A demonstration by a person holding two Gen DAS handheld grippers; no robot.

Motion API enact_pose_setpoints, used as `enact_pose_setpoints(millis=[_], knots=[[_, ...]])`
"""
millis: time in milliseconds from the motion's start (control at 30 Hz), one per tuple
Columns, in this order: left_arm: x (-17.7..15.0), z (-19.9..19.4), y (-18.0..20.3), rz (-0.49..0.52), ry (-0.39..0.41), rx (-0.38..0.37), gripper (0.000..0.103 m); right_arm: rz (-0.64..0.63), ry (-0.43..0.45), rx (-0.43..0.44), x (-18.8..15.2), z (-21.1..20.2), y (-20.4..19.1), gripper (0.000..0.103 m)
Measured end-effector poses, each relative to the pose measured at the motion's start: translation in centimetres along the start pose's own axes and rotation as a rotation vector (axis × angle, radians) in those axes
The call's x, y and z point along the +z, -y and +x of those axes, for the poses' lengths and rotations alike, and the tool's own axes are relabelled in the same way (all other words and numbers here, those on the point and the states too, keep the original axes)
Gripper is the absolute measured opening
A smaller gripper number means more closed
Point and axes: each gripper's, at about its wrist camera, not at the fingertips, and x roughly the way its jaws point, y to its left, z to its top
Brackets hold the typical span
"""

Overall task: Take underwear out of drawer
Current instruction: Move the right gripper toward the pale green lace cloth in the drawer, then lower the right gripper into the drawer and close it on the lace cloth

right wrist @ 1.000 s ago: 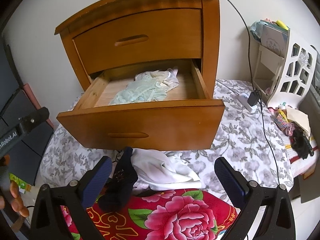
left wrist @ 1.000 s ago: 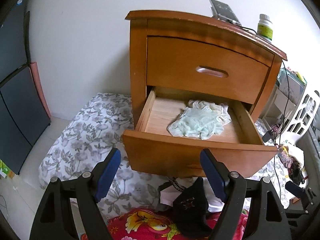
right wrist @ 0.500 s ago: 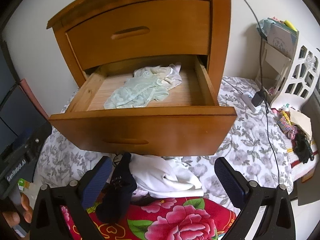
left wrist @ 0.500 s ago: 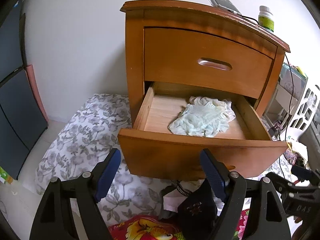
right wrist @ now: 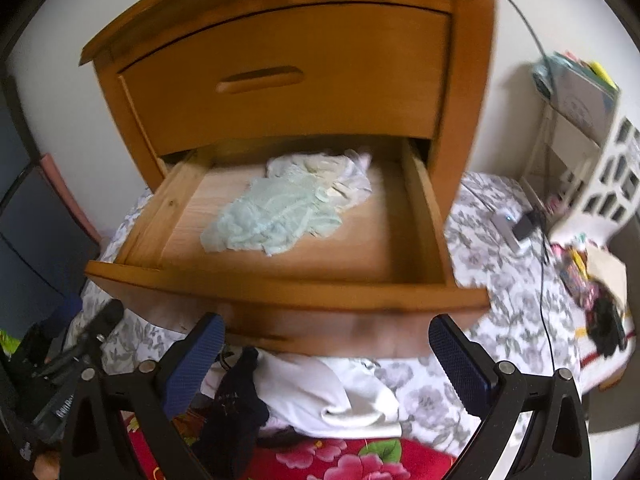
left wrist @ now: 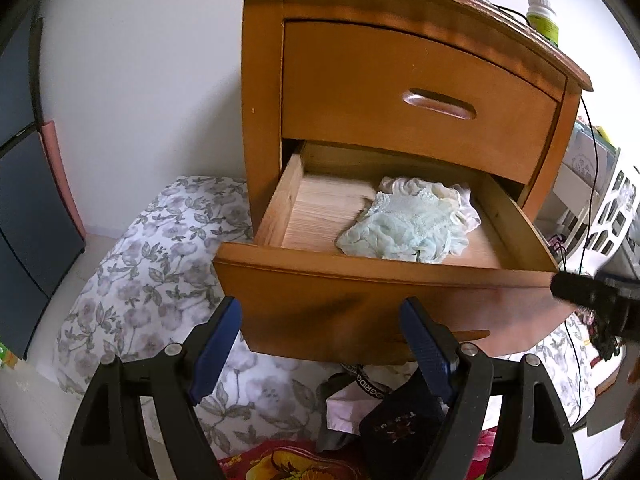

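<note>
Right wrist view: crumpled pale-green lace underwear [right wrist: 276, 212] lies on a cream garment [right wrist: 320, 168] in the open drawer [right wrist: 424, 216]; both grippers [right wrist: 326, 354] [left wrist: 320, 340] gape empty; motion blurs details.

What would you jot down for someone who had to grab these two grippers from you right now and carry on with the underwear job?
Left gripper: open, holding nothing, in front of the lower drawer's front panel.
Right gripper: open, holding nothing, also in front of that panel.
Lower drawer: pulled out of the wooden nightstand; the upper drawer is shut.
Underwear: a pale green piece lying on a whitish one in the open drawer, toward the back right. Neither gripper touches it.
Done: drawer is open.
Left: reach over the front panel, pinch the underwear and lift it out.
</note>
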Motion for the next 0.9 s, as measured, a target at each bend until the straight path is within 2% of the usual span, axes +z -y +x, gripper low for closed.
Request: enact_pose_setpoints(millis=[200, 367, 533, 700, 900], knots=[[-0.2, 0.7, -0.6, -0.014, 0.001, -0.021, 0.082, -0.027, -0.021, 0.083, 2.3, 0.9, -0.6, 0.103], [-0.2, 1.1, -1.5, -0.035, 0.011, -0.016, 0.082, -0.076, -0.006, 0.072, 5.2, 0.8, -0.6, 0.103], [-0.3, 1.5, -2.0, -0.051, 0.009, -0.023, 0.082, -0.111, -0.033, 0.063, 9.8, 1.6, -0.9, 0.103], [-0.4, 1.6, -2.4, -0.074, 0.004, -0.041, 0.082, -0.145, -0.114, 0.076, 13.0, 4.2, -2.7, 0.103], [-0.5, 1.9, -3.5, -0.137, -0.009, -0.049, 0.082, -0.207, -0.257, 0.094, 13.4, 8.9, -5.4, 0.096]])
